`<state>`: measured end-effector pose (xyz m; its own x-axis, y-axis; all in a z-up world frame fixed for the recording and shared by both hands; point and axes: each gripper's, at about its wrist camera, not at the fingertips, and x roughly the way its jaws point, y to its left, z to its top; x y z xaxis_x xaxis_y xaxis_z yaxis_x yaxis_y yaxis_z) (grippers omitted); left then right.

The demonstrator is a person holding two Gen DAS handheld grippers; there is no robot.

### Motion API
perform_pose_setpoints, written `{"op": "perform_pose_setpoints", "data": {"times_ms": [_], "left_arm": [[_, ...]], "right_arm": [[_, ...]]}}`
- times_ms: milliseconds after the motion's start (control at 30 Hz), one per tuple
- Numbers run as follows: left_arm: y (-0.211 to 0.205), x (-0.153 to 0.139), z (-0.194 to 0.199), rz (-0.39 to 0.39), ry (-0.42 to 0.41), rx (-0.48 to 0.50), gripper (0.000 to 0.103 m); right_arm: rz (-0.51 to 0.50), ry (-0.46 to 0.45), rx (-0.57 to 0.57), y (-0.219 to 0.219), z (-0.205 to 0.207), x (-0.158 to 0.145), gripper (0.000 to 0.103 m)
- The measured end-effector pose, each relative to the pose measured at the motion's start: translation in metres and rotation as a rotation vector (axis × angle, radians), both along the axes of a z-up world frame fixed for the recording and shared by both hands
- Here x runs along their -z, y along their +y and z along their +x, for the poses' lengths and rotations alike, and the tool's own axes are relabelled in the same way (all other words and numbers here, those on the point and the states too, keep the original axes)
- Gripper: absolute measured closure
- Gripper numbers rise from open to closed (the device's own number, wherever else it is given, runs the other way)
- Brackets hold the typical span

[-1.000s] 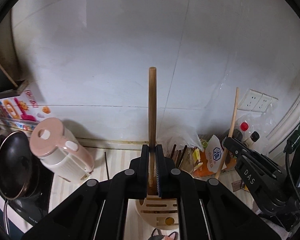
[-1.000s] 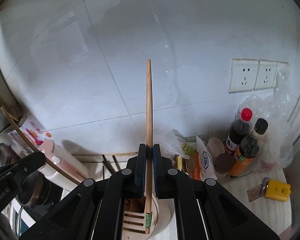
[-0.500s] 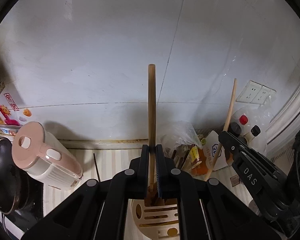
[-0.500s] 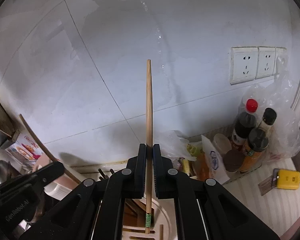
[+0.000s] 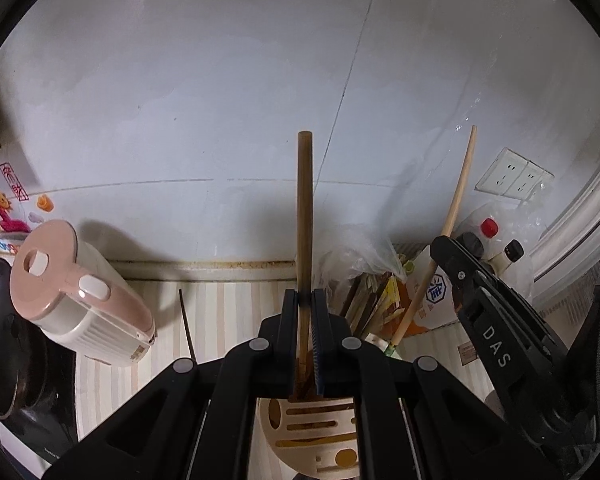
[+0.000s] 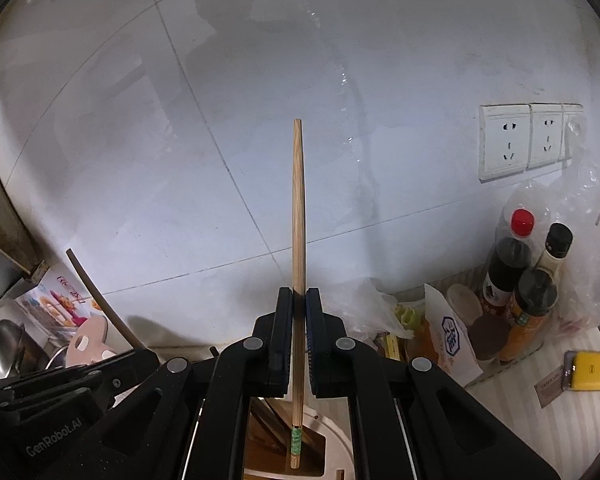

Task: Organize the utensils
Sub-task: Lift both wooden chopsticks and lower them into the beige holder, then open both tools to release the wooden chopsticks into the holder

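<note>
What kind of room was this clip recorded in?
Most likely a home kitchen counter against a white tiled wall: a pink-lidded electric kettle beside a dark frying pan, dark sauce bottles in the corner, and a beige slotted utensil holder below the chopstick each gripper holds.

Above the utensil holder (image 5: 312, 436) the way is taken up by two sticks clamped upright: the dark wooden stick (image 5: 304, 216) in the left gripper (image 5: 307, 300) and the pale chopstick (image 6: 298, 240) in the right gripper (image 6: 299, 300), with the tiled wall (image 5: 220, 100) close behind them. To the left the pink kettle (image 5: 72, 292) and the dark pan (image 5: 4, 340) crowd the tabletop (image 5: 228, 312), leaving a bare striped strip between kettle and holder, crossed only by a thin dark stick (image 5: 187, 324). To the right, the plastic bag (image 6: 372, 308), packets (image 6: 452, 336) and bottles (image 6: 516, 272) fill the back corner under the wall sockets (image 6: 504, 144), while a yellow box (image 6: 594, 370) lies on the free tabletop in front.
</note>
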<state>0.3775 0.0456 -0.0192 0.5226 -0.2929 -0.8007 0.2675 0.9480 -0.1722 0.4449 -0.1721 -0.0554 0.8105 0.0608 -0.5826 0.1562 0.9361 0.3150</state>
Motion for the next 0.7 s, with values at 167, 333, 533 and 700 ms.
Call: {"op": "perform_pose_setpoints", "data": {"times_ms": [167,333,533,700], "left_arm": [[0.004,0.007,-0.006,-0.005,0.012,-0.011,0.099],[0.011,0.006,-0.012,-0.01,0.051,-0.034,0.097],[0.025,-0.017,-0.038,0.006,-0.007,-0.088,0.045],[0.042,-0.019,-0.059,0.045,-0.083,-0.149,0.014]], "right_arm": [[-0.007,0.012,-0.02,0.001,-0.003,0.011,0.096],[-0.013,0.067,-0.075,0.004,-0.008,0.018,0.095],[0.004,0.08,-0.08,-0.007,-0.037,0.008,0.058],[-0.06,0.092,-0.051,-0.009,-0.067,-0.002,0.046]]}}
